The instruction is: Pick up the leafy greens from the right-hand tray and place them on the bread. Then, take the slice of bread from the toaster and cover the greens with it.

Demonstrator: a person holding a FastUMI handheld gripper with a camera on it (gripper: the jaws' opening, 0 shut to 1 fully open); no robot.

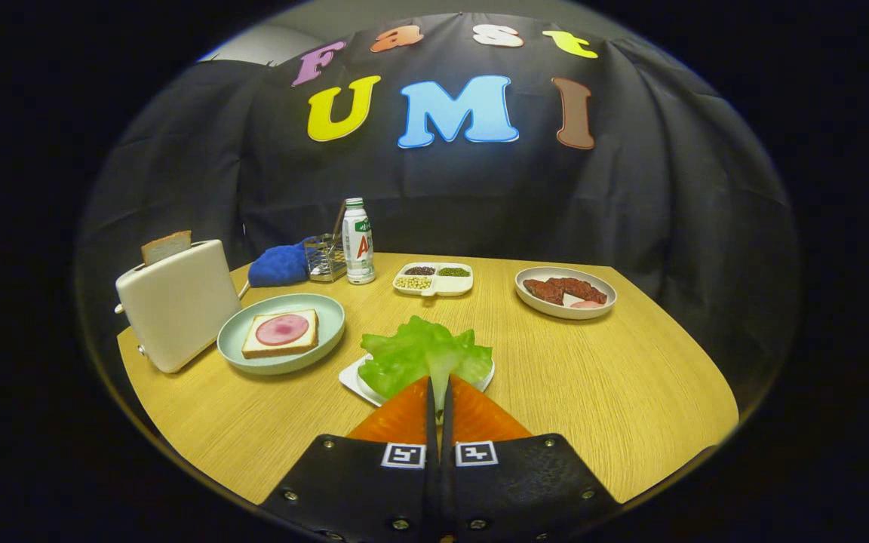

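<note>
My fingers point(440, 385) pinched tight on the leafy greens' point(427, 351) pale stem, white tray point(353, 381) beneath — bread point(280, 332) on plate left, toaster point(178, 305) beyond.

Lettuce point(425, 353) hides tray point(351, 379); stem buried between jaws.

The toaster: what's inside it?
A bread slice sticks up from the toaster; its lower part is hidden inside. The tongs are closed on the lettuce stem.
</note>
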